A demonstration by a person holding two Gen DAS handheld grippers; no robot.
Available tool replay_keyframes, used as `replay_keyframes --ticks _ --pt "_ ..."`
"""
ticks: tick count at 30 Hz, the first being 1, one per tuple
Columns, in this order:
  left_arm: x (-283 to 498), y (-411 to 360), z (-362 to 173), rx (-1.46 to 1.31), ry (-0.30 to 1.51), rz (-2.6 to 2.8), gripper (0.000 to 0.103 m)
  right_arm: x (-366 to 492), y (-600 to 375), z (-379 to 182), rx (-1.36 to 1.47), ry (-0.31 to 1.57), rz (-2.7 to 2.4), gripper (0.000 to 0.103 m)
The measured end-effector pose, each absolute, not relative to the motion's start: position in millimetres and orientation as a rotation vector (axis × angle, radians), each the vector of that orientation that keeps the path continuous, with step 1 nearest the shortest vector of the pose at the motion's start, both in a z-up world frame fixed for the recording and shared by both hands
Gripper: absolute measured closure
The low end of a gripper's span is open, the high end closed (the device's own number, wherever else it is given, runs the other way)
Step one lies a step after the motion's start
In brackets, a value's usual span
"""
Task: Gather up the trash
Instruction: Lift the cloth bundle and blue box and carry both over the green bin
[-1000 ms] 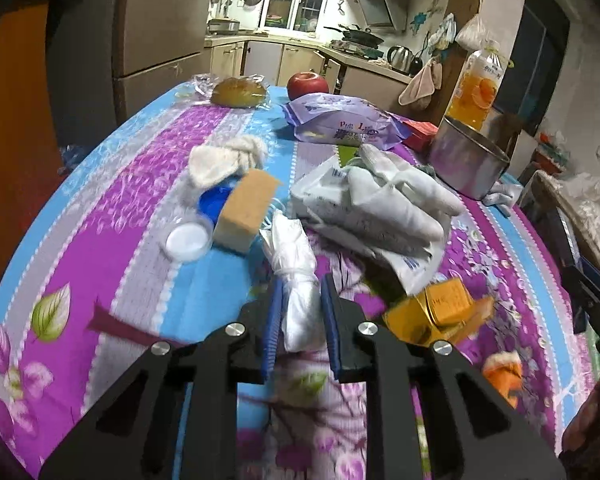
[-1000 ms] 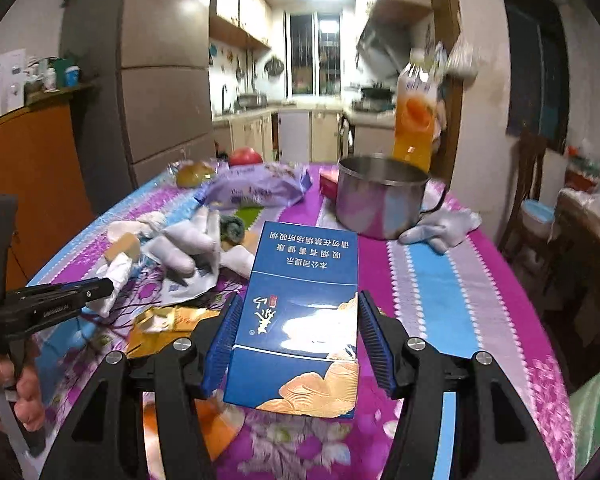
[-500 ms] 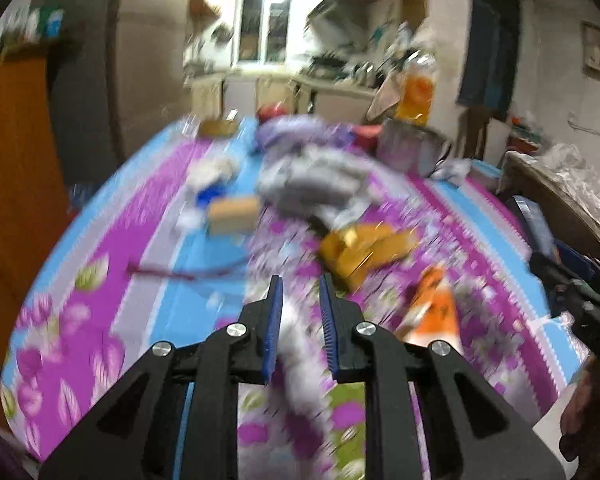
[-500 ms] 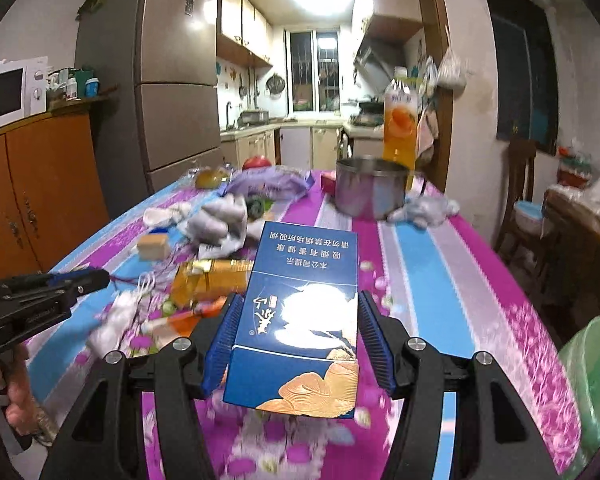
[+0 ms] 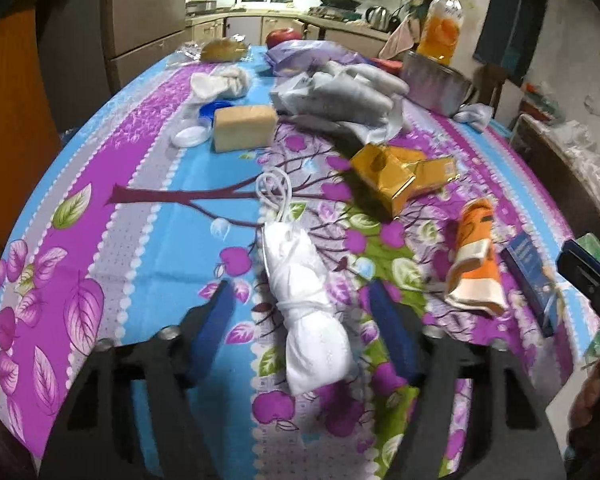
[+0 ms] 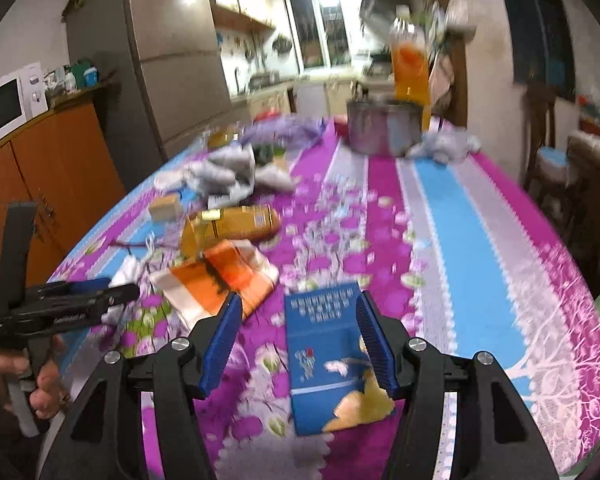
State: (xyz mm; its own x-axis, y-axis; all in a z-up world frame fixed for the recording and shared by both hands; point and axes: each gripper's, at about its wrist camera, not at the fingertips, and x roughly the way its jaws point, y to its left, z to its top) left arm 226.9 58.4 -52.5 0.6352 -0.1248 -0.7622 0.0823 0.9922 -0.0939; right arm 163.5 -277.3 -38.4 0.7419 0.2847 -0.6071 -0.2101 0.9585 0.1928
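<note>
Both tools (image 5: pixel 300 320) (image 6: pixel 300 336) spread wide

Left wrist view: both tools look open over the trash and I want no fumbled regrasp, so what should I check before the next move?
1. Left tool open: ok, its jaws stand wide.
2. White mask rolled up and tied with its cord lying between the left tool's fingers: ok, roughly centred, no contact seen.
3. Right tool open: ok.
4. Blue cardboard cigarette box centred in the right tool: not ok, it sits against the right finger with a gap on the left.
5. Crumpled orange and white wrapper apart from the blue box: ok.
6. Trash bin location: cannot tell.
</note>
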Motion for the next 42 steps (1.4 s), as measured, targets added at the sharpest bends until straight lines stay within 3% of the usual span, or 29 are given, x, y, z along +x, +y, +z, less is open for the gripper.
replay_keyframes --ticks 3,6,10,11,13,18,29,42 --pt "224.5 55.9 -54.1 0.007 0.867 -0.078 0.062 164.2 -283.1 -39.5 0.068 0.735 0.307 0.035" --pt "223.8 53.7 -54.1 0.039 0.854 -0.062 0.067 172.8 -282.5 -48.5 0.028 0.821 0.337 0.027" --pt "224.5 53.5 -53.0 0.042 0.853 -0.061 0.069 189.2 -266.0 -68.9 -0.069 0.902 0.319 0.027" --pt "224.0 53.8 -52.8 0.044 0.850 -0.060 0.074 192.1 -260.7 -70.2 -0.110 0.897 0.290 0.027" --pt "222.8 54.2 -53.0 0.039 0.846 -0.059 0.078 194.0 -258.5 -68.5 -0.112 0.889 0.281 0.046" --pt "215.8 49.2 -54.2 0.047 0.809 -0.045 0.079 177.8 -261.1 -66.6 -0.092 0.812 0.236 0.046" --pt "163.9 -4.8 -13.0 0.133 0.497 0.004 0.079 119.6 -283.0 -13.3 -0.045 0.431 0.039 0.046" --pt "134.7 -67.4 32.8 0.121 0.329 -0.102 0.079 70.3 -317.1 29.0 -0.041 0.313 -0.044 0.046"
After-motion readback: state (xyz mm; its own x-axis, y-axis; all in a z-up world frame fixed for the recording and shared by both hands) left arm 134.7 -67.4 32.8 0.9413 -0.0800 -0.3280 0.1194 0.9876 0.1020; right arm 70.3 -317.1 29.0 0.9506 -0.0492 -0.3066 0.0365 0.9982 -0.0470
